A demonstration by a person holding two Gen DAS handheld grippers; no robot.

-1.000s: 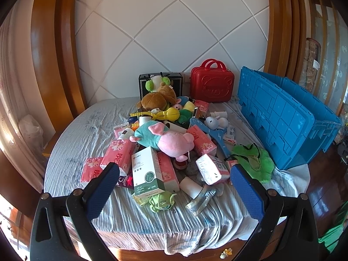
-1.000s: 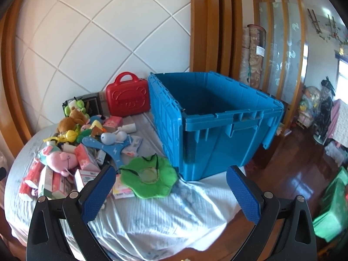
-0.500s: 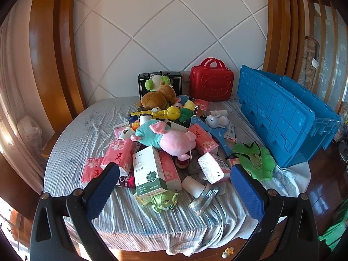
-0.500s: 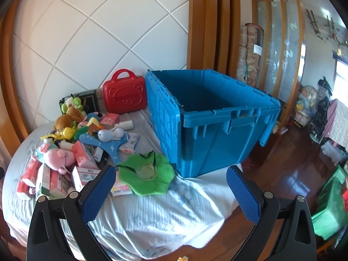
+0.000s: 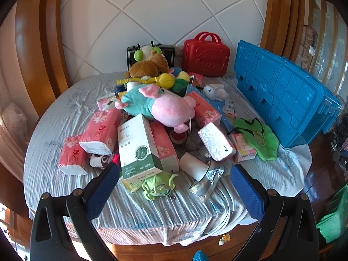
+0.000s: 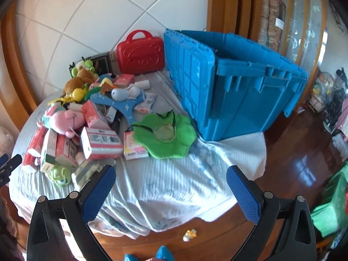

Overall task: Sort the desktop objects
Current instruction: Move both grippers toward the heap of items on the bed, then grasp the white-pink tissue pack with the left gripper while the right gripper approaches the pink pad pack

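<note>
Both grippers have come in closer to the table (image 5: 65,113) since a second ago: the pile fills more of the left view, and the right view has dipped so the crate (image 6: 237,91) now shows its outer walls rather than its inside. Left gripper (image 5: 175,193) hangs level over the near edge of the cloth, aimed at the heap, its blue pads (image 5: 102,192) set wide apart with nothing between them. Just ahead of it lie a white-and-green box (image 5: 139,150), a small green toy (image 5: 158,184) touching the box's near end, and a crumpled foil wrapper (image 5: 206,182) beside a white roll (image 5: 193,167). Behind these, a pink-and-teal plush (image 5: 165,106) rests on top of several pink tissue packs (image 5: 102,130), with a brown plush (image 5: 145,67) and a red case (image 5: 206,57) toward the wall. Right gripper (image 6: 170,193) is likewise spread wide and empty, held low over bare cloth near the table's front edge, pointing between the heap and the crate. A green leaf-shaped cloth (image 6: 165,137) lies flat just beside the crate's near corner, perhaps touching it, though the blur there leaves that unclear. At the left edge of the right view a dark tip of the other tool shows.
</note>
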